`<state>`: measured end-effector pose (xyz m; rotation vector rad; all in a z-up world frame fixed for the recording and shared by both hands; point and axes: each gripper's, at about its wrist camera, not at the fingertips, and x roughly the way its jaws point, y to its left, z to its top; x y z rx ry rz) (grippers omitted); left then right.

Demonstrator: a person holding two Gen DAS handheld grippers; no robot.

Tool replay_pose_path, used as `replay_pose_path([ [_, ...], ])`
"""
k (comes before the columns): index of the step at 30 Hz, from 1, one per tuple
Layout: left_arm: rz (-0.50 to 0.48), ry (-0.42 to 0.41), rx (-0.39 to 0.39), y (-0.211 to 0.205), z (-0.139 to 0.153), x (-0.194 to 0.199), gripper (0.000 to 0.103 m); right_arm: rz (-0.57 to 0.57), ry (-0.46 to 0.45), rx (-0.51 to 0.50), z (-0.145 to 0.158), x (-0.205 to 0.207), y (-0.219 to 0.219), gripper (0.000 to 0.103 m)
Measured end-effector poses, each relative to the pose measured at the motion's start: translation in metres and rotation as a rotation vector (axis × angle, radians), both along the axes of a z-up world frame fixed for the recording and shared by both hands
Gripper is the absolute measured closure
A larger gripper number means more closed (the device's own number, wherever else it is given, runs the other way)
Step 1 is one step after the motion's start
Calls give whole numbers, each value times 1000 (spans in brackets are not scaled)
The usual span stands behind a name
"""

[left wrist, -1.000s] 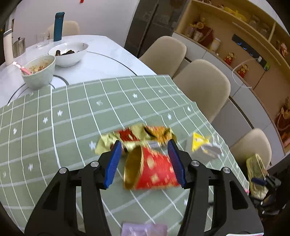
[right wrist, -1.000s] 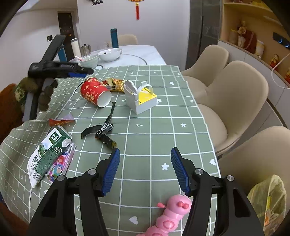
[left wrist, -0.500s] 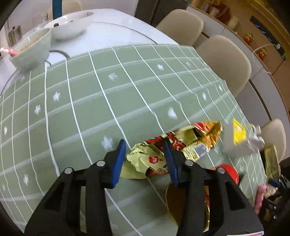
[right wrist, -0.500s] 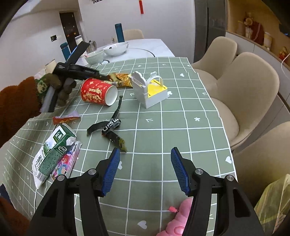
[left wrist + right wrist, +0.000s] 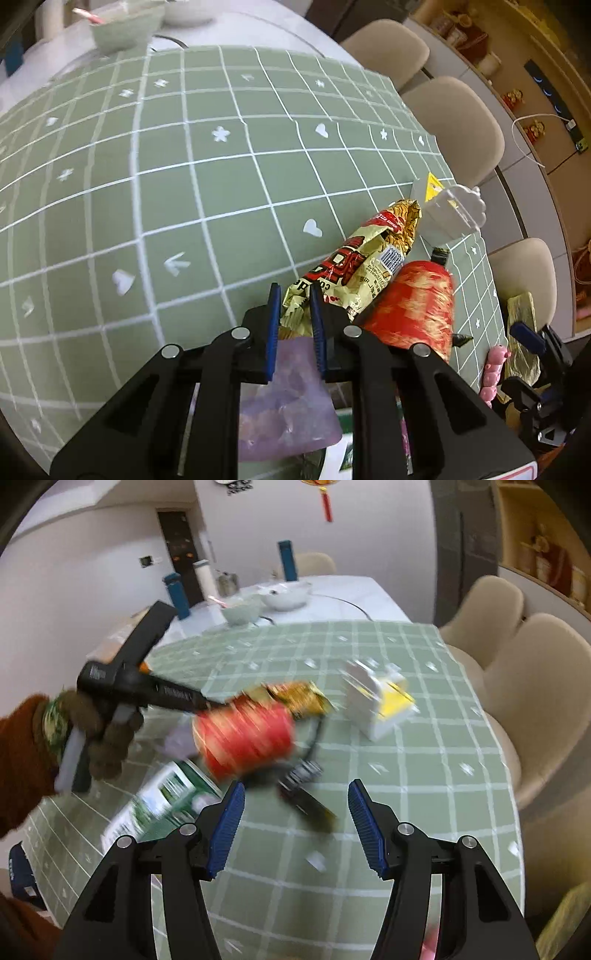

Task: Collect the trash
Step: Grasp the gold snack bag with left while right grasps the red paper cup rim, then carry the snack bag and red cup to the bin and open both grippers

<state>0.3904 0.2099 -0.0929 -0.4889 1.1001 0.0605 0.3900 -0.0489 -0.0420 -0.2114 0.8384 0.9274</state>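
We see our left gripper [image 5: 295, 291] with its blue pads drawn close together around the near end of a gold and red snack wrapper [image 5: 364, 254]; the jaws have just been closing, and the crinkled foil sits between them, pinched at that end. The wrapper's long axis runs from the jaws away and to the right, its torn open mouth at the far end pointing toward a white box [image 5: 448, 216] with a yellow inside and a clear flap. What the box holds we cannot tell.

Just right of the left gripper, touching the wrapper's side, lies a red paper cup [image 5: 417, 306] on its side, its long axis roughly parallel to the wrapper. The right wrist view is blurred, so we cannot tell which way its mouth faces or whether anything is inside. Directly under the left gripper lies a pale purple packet [image 5: 291, 398]. All of this rests on a green checked tablecloth [image 5: 147, 184].

Our right gripper [image 5: 295, 812] has its jaws spread wide with nothing between them. Ahead of it to the left lies a green and white milk carton [image 5: 166, 797], flattened; just ahead lies a dark strap-like object [image 5: 306, 797], blurred. Far beyond the left gripper, on the bare white table, stands a pale green bowl [image 5: 125, 27] with a pink-handled utensil in it.
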Motion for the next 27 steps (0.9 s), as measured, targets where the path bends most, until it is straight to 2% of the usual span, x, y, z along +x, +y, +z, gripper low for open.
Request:
replay_pose_path([
  [3,29,-23,-49,1,8,-14,88,54,-24,-8,-3,-10,32,48],
  [5,46,-33,-45,1,13,-19,88,88,-66,-47,-11,-20,53,48],
  [9,85,-61,-49,0,21,-33,88,61,-164,-129,-26,-18,75,48],
  [10,92,-66,-42,0,23,-37,88,44,-178,-129,-27,-12,76,52],
  [11,102,-76,-21,-3,26,-42,88,33,-176,-128,-27,-8,75,66],
  [12,108,-81,-7,-5,29,-48,88,17,-165,-128,-26,-1,73,72],
  [13,114,-88,10,-6,31,-52,88,1,-126,-113,-25,8,66,85],
  [14,119,-99,30,-8,34,-57,87,-8,-87,-88,-24,13,59,93],
  [16,133,-123,53,-10,38,-65,87,-50,-41,-45,-20,21,39,98],
  [21,165,-167,27,-22,50,-78,87,-148,13,63,4,21,-18,98],
  [27,96,-222,81,-58,74,-77,87,-220,-30,98,33,6,-65,98],
])
